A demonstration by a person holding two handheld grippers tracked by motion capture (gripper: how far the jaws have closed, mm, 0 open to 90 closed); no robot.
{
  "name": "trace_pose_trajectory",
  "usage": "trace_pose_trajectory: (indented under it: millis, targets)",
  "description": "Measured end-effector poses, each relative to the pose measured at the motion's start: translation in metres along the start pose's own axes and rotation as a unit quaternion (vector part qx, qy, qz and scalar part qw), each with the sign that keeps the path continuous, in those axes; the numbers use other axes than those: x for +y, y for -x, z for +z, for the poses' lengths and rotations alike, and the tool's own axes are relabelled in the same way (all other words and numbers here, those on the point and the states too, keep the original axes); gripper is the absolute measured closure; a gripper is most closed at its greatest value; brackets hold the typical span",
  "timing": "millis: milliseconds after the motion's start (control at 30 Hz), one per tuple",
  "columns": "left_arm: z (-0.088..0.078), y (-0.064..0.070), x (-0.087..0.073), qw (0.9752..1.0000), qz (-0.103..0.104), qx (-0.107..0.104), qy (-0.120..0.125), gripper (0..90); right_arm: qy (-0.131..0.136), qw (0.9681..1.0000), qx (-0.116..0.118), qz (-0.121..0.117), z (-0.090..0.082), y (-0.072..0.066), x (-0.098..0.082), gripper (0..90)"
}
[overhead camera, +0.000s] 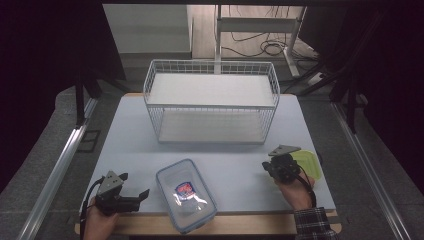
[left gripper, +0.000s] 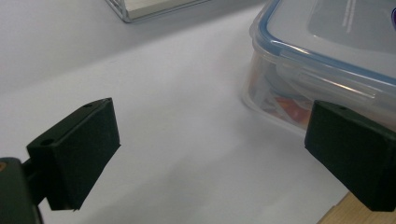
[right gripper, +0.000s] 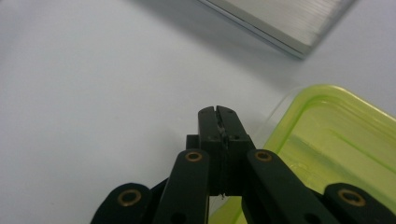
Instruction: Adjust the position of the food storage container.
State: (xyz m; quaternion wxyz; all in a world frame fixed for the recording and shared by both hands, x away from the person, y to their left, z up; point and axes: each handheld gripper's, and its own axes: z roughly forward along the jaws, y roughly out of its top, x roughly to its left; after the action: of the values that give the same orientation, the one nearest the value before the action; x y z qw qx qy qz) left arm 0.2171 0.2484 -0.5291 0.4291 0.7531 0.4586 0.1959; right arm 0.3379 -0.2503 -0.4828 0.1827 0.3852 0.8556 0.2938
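Right gripper [right gripper: 219, 114] jaws pressed together beside my green lid [right gripper: 336, 144]; left gripper [left gripper: 210, 154] gapes near the blue-rimmed box [left gripper: 327, 51] — white tabletop [overhead camera: 125, 130], dark room.

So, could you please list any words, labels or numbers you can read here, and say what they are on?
None can be read.
Red and blue label seen through the lid of the clear blue-rimmed container: too small and blurred to read.
Faint grey print on that lid in the left gripper view: too blurred to read.
Yellow-green container: no text visible.

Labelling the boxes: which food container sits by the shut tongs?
The yellow-green lidded container at the table's right edge, beside the right tongs. The clear, blue-rimmed container lies by the open left tongs.
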Motion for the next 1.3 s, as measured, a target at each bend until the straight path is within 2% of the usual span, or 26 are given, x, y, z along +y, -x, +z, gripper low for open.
trace_pose_trajectory:
  millis: [67, 133, 267, 333, 367, 400, 467, 500, 533, 567, 600, 633, 667, 700, 767, 833, 867, 933, 967, 1000, 1067, 1100, 1133, 1200, 1267, 1300]
  targets:
    - [0.000, 0.000, 0.000, 1.0000, -0.004, 0.000, -0.003, 3.3, 0.005, 1.0000, 0.001, 0.003, -0.003, 0.001, -0.002, 89.1]
    - [0.001, 0.000, 0.001, 0.9999, -0.003, 0.005, -0.013, 3.2, 0.010, 0.9999, 0.003, -0.004, -0.007, -0.003, -0.003, 89.0]
    - [0.002, -0.002, 0.006, 0.9996, 0.007, 0.005, -0.028, 7.0, 0.034, 0.9988, 0.030, -0.017, -0.016, -0.019, -0.005, 89.0]
    - [0.003, -0.004, 0.009, 0.9995, 0.009, 0.007, -0.029, 22.8, 0.044, 0.9974, 0.050, -0.025, -0.020, -0.033, -0.007, 89.0]
    - [0.004, -0.006, 0.011, 0.9995, 0.003, 0.004, -0.030, 22.8, 0.044, 0.9974, 0.050, -0.025, -0.020, -0.033, -0.007, 89.0]
    - [0.005, -0.009, 0.013, 0.9996, -0.006, -0.008, -0.028, 36.7, 0.048, 0.9963, 0.066, -0.028, -0.022, -0.043, -0.009, 89.0]
    - [0.012, -0.015, 0.019, 0.9987, -0.028, -0.039, -0.017, 51.1, 0.048, 0.9950, 0.082, -0.029, -0.024, -0.054, -0.013, 89.0]
    - [0.012, -0.015, 0.019, 0.9987, -0.028, -0.039, -0.017, 58.0, 0.048, 0.9950, 0.082, -0.029, -0.024, -0.054, -0.013, 89.0]
    - [0.014, -0.016, 0.022, 0.9986, -0.030, -0.040, -0.016, 65.9, 0.044, 0.9938, 0.095, -0.038, -0.025, -0.066, -0.016, 89.0]
    - [0.017, -0.017, 0.024, 0.9985, -0.029, -0.043, -0.017, 73.2, 0.043, 0.9930, 0.102, -0.041, -0.026, -0.072, -0.017, 89.0]
    - [0.023, -0.017, 0.028, 0.9983, -0.025, -0.050, -0.019, 78.6, 0.044, 0.9921, 0.109, -0.044, -0.027, -0.078, -0.019, 89.0]
    - [0.023, -0.017, 0.028, 0.9983, -0.025, -0.050, -0.019, 83.8, 0.044, 0.9921, 0.109, -0.044, -0.027, -0.078, -0.019, 89.0]
    - [0.027, -0.017, 0.031, 0.9982, -0.021, -0.053, -0.022, 83.8, 0.044, 0.9911, 0.116, -0.048, -0.028, -0.083, -0.020, 89.1]
    - [0.030, -0.016, 0.033, 0.9981, -0.017, -0.055, -0.024, 90.0, 0.044, 0.9892, 0.128, -0.054, -0.029, -0.095, -0.023, 89.1]
    - [0.039, -0.013, 0.038, 0.9974, -0.005, -0.065, -0.030, 90.0, 0.043, 0.9872, 0.142, -0.059, -0.030, -0.105, -0.025, 89.1]
    - [0.041, -0.012, 0.040, 0.9973, 0.000, -0.065, -0.034, 90.0, 0.040, 0.9862, 0.148, -0.062, -0.030, -0.110, -0.027, 89.0]
    - [0.045, -0.009, 0.042, 0.9969, 0.006, -0.068, -0.038, 90.0, 0.037, 0.9841, 0.162, -0.064, -0.029, -0.120, -0.029, 89.1]
    - [0.047, -0.009, 0.042, 0.9967, 0.007, -0.071, -0.039, 90.0, 0.035, 0.9831, 0.168, -0.064, -0.029, -0.124, -0.030, 89.1]
    - [0.049, -0.008, 0.042, 0.9965, 0.008, -0.073, -0.040, 90.0, 0.034, 0.9819, 0.174, -0.067, -0.028, -0.129, -0.031, 89.1]
    - [0.050, -0.007, 0.043, 0.9962, 0.009, -0.076, -0.041, 90.0, 0.031, 0.9793, 0.187, -0.070, -0.026, -0.137, -0.032, 89.0]
    - [0.052, -0.006, 0.043, 0.9962, 0.011, -0.073, -0.047, 90.0, 0.028, 0.9780, 0.194, -0.072, -0.025, -0.142, -0.032, 89.1]
    - [0.053, -0.005, 0.042, 0.9962, 0.011, -0.072, -0.048, 90.0, 0.025, 0.9766, 0.200, -0.075, -0.024, -0.146, -0.032, 89.0]
    - [0.053, -0.006, 0.042, 0.9960, 0.009, -0.074, -0.049, 90.0, 0.017, 0.9729, 0.216, -0.080, -0.019, -0.155, -0.032, 89.0]
    - [0.053, -0.006, 0.042, 0.9958, 0.008, -0.076, -0.051, 90.0, 0.013, 0.9721, 0.219, -0.081, -0.018, -0.158, -0.032, 88.9]
    - [0.055, -0.006, 0.042, 0.9955, 0.009, -0.076, -0.055, 90.0, 0.006, 0.9685, 0.232, -0.090, -0.011, -0.169, -0.029, 89.0]
    - [0.056, -0.005, 0.042, 0.9955, 0.009, -0.075, -0.057, 90.0, 0.006, 0.9685, 0.232, -0.090, -0.011, -0.169, -0.029, 89.0]
